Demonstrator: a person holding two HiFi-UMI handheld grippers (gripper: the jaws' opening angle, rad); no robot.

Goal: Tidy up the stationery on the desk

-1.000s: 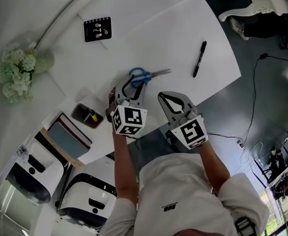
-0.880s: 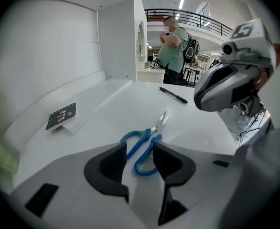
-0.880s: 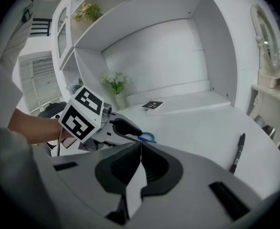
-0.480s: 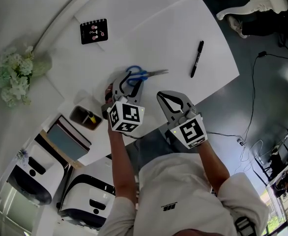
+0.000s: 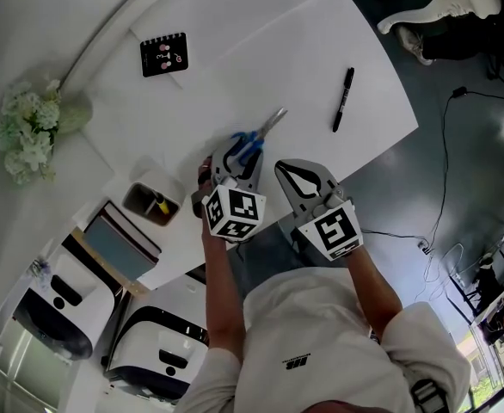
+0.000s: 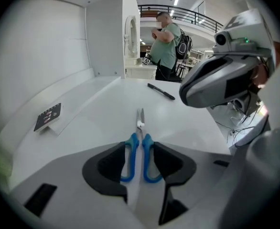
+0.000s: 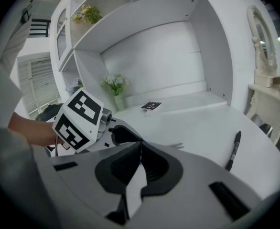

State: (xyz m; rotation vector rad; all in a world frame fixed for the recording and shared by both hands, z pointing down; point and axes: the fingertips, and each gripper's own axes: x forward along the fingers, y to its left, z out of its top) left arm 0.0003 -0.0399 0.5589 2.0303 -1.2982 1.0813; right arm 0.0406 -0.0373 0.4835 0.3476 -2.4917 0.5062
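On the counter [image 5: 321,50]: wide, smooth white top with a curved far edge; the stationery lies well apart on it.
Left gripper [image 6: 139,162]: the jaws pinch the two blue handle loops of the scissors [image 6: 140,126], one dark ribbed pad on each outer side.
Right gripper [image 7: 139,147]: just beside the left one, over the near edge; the jaws are pressed together and nothing is between them.
Flowers [image 5: 28,132]: pale, soft bunch at the far left, well apart from the work.
Open box [image 5: 151,200]: small and rectangular, dark inside, with a yellow thing standing in it; it sits near the left gripper, on its left side.
Card [image 5: 164,54]: small, dark and flat-faced, at the far side of the counter, well apart from both grippers.
Scissors, position: the handles are inside the left jaws and the long axis runs in line with them. The thin bare-metal blades are closed and point away, toward the middle of the counter. Whether the tips touch the counter I cannot tell.
Scissors, coming move: I judge they go to the open box. The box lies to the left while the blades point away from it, so the left gripper probably must swing this long axis round.
Marker pen [image 5: 343,100]: slim, black and round-bodied, alone toward the right edge; the right gripper is the nearer one to it.
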